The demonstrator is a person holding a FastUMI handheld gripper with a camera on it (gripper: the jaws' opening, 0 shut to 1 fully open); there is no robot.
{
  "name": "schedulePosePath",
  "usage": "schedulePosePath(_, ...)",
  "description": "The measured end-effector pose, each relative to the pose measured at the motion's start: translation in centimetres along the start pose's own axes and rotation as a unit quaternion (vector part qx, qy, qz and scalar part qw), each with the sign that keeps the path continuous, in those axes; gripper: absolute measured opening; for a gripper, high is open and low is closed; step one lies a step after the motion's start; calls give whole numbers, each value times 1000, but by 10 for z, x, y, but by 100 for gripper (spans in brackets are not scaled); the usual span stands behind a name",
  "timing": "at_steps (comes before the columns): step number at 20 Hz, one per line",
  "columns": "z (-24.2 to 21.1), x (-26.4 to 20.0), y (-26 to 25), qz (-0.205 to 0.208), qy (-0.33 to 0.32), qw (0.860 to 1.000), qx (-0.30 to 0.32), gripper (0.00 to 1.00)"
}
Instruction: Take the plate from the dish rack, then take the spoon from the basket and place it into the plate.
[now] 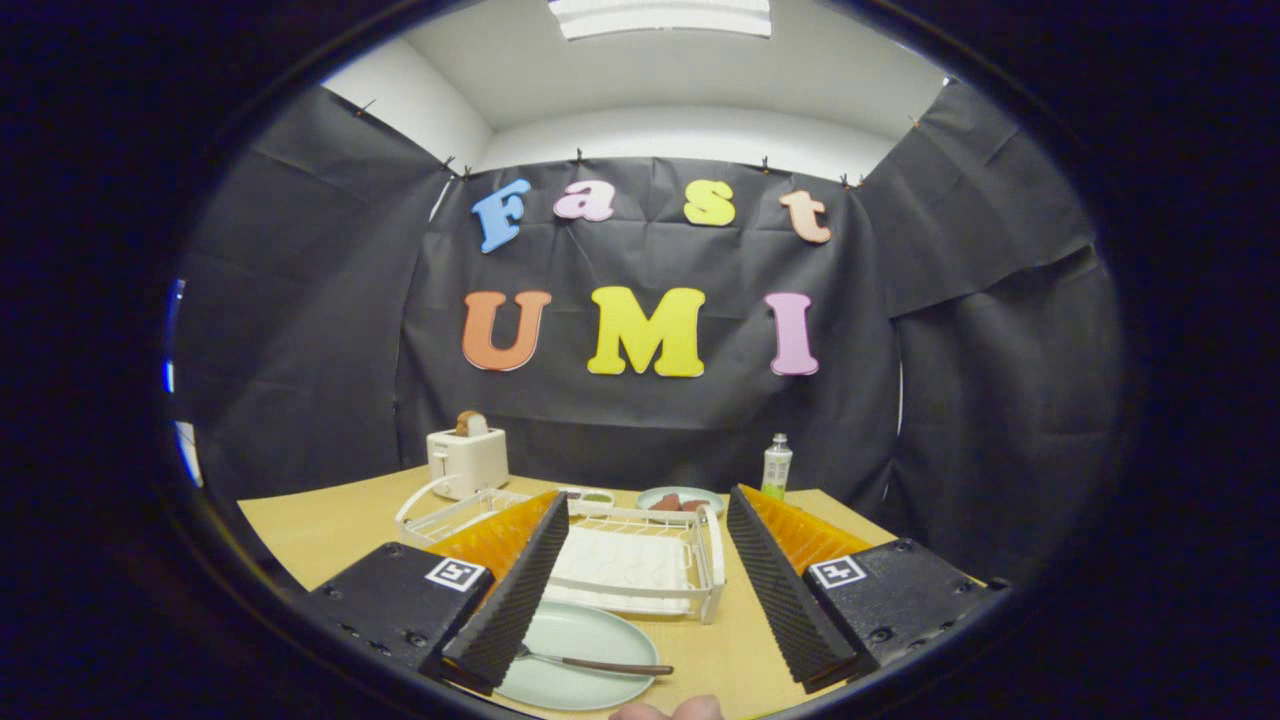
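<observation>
A pale green plate (575,652) lies flat on the wooden table (330,525), partly under my left finger. A spoon (598,664) with a dark handle rests across the plate, its bowl end hidden behind that finger. My gripper (648,508) hangs above them, open, with nothing between its fingers. Just beyond the plate stands the white wire dish rack (625,560), its tray bare.
A white toaster (467,459) with a slice of bread in it stands at the back left. A second plate (681,498) with brown food and a small dish (590,496) sit behind the rack. A bottle (776,466) stands at the back right. A fingertip (668,710) shows nearest me.
</observation>
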State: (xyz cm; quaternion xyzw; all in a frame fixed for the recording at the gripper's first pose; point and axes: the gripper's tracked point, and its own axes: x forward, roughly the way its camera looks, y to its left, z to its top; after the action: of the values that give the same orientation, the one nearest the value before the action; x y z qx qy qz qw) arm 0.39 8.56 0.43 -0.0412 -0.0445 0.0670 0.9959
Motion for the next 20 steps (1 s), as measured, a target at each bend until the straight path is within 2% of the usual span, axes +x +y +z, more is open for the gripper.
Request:
schedulePosePath(6,-4,-35,4,-26,-27,999,-3,100)
schedulePosePath(12,-25,-49,15,-6,-13,999,34,100)
schedulePosePath(20,-29,-52,12,-10,-12,999,29,100)
